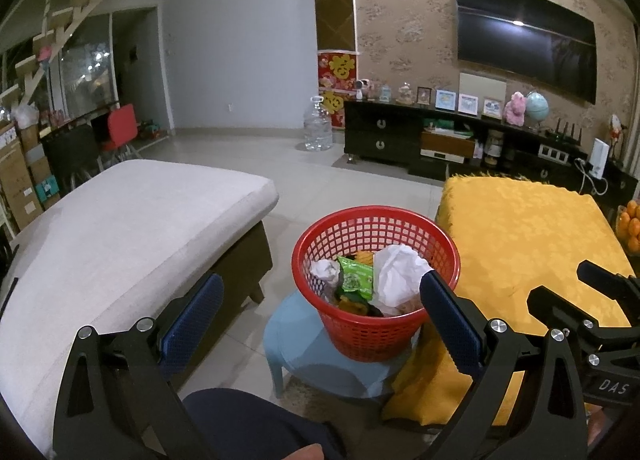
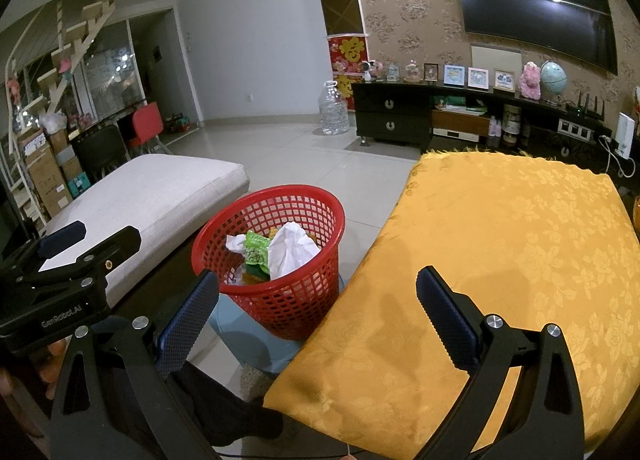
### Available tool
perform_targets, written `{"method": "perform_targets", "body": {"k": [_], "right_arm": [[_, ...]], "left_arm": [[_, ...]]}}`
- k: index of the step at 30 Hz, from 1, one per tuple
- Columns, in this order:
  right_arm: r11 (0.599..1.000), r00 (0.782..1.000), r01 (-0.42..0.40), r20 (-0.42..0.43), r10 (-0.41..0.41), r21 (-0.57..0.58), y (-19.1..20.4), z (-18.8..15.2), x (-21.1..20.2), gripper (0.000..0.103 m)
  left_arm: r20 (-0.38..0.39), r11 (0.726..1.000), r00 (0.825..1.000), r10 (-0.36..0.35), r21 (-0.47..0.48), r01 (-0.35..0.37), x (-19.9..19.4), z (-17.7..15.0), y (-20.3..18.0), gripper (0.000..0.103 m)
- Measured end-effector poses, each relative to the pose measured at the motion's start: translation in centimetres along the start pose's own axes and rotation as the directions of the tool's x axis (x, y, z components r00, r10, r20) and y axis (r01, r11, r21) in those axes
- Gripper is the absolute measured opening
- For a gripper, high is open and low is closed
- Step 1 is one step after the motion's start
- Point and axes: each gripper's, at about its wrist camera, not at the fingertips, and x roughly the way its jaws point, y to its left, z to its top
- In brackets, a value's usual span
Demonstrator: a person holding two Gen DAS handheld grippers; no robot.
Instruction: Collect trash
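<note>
Both my claws hang wide and empty over the room, and as I read it the collecting is near its end. The red basket [image 1: 376,280] sits on a small blue stool [image 1: 312,356] between the grey sofa [image 1: 120,228] on the left and the yellow-clothed counter [image 1: 528,244] on the right. Inside it I can see a white crumpled paper [image 1: 400,272], a green snack wrapper [image 1: 354,276] and a smaller white wad [image 1: 325,269], piled about to mid-height.

Left claw [image 1: 322,324]: fingers spread far apart, nothing between the blue pads [image 1: 192,316], touching nothing. It hovers just near of the basket, with the right-hand pad lying across the rim in this view; I cannot tell whether it touches.

Right claw [image 2: 316,320]: equally wide, empty, poised above the near edge of the yellow cloth [image 2: 500,260], with the basket [image 2: 276,256] to its left.

Now the hunt. I see no loose scrap on the yellow cloth, none on the sofa, none on the bare floor tiles [image 2: 280,156] beyond. So my next move, I judge, calls for a sweep of the view: turn the claws toward the parts still hidden at the near edges. If a scrap turns up, I close on it lightly and carry it over the rim.
</note>
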Motion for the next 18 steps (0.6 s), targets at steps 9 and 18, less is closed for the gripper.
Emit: {"method": "perform_targets", "body": {"k": [9, 18], "right_arm": [[1.0, 1.0, 0.0, -0.002, 0.0, 0.001, -0.02, 0.03, -0.01, 0.096], [1.0, 1.0, -0.001, -0.004, 0.001, 0.002, -0.06, 0.08, -0.08, 0.096]], "left_arm": [[-0.001, 1.0, 1.0, -0.004, 0.0, 0.004, 0.02, 0.15, -0.2, 0.095], [-0.017, 1.0, 1.0, -0.006, 0.004, 0.006, 0.61, 0.04, -0.57, 0.095]]}}
